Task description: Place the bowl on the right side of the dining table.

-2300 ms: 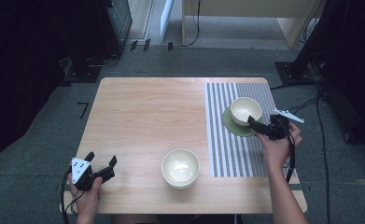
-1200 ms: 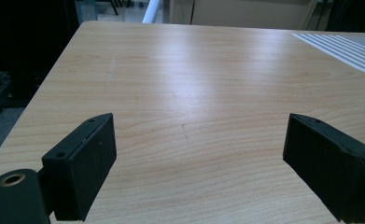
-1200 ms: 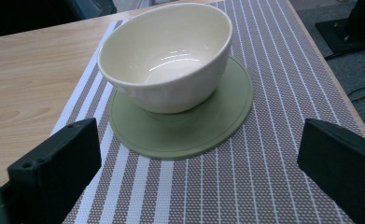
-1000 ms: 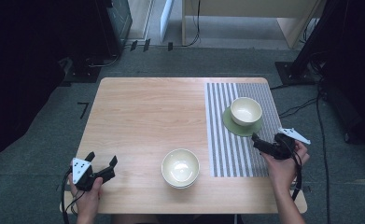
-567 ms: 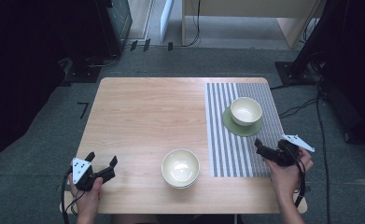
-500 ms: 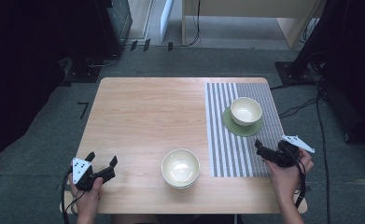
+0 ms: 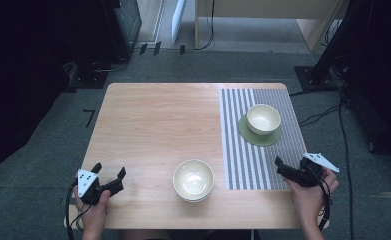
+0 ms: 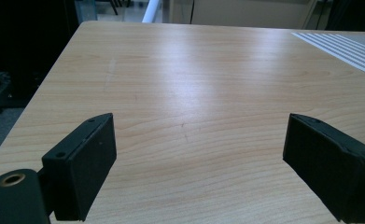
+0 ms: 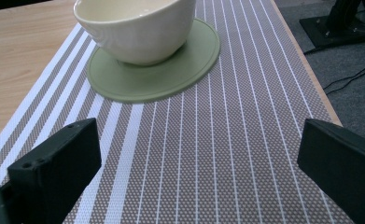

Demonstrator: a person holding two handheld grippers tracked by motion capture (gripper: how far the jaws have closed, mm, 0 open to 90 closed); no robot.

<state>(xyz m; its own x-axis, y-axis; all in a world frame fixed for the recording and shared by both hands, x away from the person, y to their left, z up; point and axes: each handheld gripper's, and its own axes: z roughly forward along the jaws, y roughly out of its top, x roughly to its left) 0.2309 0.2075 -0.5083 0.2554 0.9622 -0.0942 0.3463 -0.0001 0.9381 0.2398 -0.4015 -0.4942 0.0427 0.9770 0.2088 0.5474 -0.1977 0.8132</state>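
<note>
The right tongs [image 7: 283, 169] have drawn back from the bowl [image 7: 263, 118] on its green coaster [image 7: 260, 136], jaws apart; left tongs [image 7: 109, 174] unmoved, also gaping. A second bowl [image 7: 193, 179] sits between.

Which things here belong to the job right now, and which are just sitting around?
Job things:
- bowl on the green coaster
- striped placemat
- right tool, open
- stacked bowls near the front edge

Just there:
- left tool, open over bare table
</note>
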